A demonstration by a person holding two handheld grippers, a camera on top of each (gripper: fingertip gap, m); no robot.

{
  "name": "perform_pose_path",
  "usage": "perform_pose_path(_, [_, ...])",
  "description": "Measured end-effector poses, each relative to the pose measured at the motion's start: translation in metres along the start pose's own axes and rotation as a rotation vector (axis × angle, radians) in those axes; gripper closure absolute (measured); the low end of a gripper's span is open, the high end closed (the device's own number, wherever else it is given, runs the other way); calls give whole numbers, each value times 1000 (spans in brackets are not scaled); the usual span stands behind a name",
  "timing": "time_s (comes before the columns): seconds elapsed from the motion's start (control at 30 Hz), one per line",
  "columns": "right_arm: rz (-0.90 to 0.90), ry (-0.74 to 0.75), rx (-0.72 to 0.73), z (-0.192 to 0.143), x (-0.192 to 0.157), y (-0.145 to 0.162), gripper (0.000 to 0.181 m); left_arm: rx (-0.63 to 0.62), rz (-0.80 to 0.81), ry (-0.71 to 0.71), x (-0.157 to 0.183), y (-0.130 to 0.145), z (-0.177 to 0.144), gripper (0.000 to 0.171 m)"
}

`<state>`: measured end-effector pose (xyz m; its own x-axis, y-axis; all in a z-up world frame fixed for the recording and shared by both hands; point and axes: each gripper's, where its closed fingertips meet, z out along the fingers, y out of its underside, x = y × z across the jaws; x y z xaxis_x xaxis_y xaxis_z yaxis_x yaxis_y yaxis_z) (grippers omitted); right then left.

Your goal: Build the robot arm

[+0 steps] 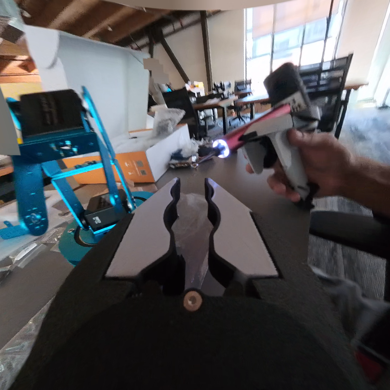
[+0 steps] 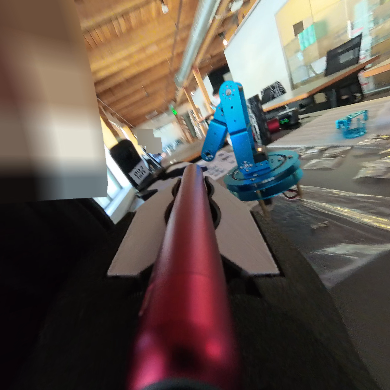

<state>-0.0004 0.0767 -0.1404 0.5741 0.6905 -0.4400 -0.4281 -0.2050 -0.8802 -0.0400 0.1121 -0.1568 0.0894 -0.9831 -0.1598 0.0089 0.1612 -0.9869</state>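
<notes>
My left gripper [image 1: 192, 183] is nearly closed, its 2 fingers pinching a small clear plastic bag [image 1: 193, 223]; the bag's contents are too blurred to identify. My right gripper [image 2: 191, 185] is clamped along a red electric screwdriver [image 2: 185, 274], held lengthwise so the barrel projects forward past the fingertips; in the left wrist view its lit tip [image 1: 220, 147] points toward the bench [image 1: 263, 196], a grip that appears suited to aiming the bit. A hand [image 1: 312, 168] grips the right gripper's handle. The blue robot arm kit [image 2: 238, 135] stands upright on its round base just beside and ahead of both grippers, touching neither. An open white-and-orange cardboard box [image 1: 147, 156] lies behind it, with plastic packing inside. Flat packets of small parts [image 2: 329, 156] lie spread on the bench, well apart from the right gripper.
</notes>
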Motion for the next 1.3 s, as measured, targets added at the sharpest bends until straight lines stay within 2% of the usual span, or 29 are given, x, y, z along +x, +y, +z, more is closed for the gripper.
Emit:
perform_pose_path(0.1, [127,-91,65,4,-6,-3,160,59,-12,-17,-3,-10,-3,150])
perform_pose_path(0.23, [195,-138,90,7,-8,-1,160,87,23,4,5,-14,-5,152])
perform_pose_path(0.3, [199,-154,96,7,-10,-2,160,108,28,-2,5,-16,-7,158])
perform_pose_path(0.5, [175,-142,68,10,-12,4,160,122,19,2,5,-19,-8,161])
perform_pose_path(0.6, [161,-128,56,12,-12,7,160,138,40,-17,2,-21,-11,171])
perform_pose_path(0.77, [106,-83,33,8,-10,8,160,95,93,-47,-1,-14,-10,171])
perform_pose_path(0.87, [-22,-20,-3,5,-6,10,160,13,214,-79,-1,2,-7,171])
perform_pose_path(0.97, [-158,23,-105,2,-6,20,161,-64,347,-67,7,18,-4,171])
perform_pose_path(1.07, [-224,25,-169,-4,-7,20,160,-113,431,-57,12,28,-3,171])
perform_pose_path(1.3, [-247,28,-201,-16,-8,23,158,-126,465,-18,20,33,-2,171])
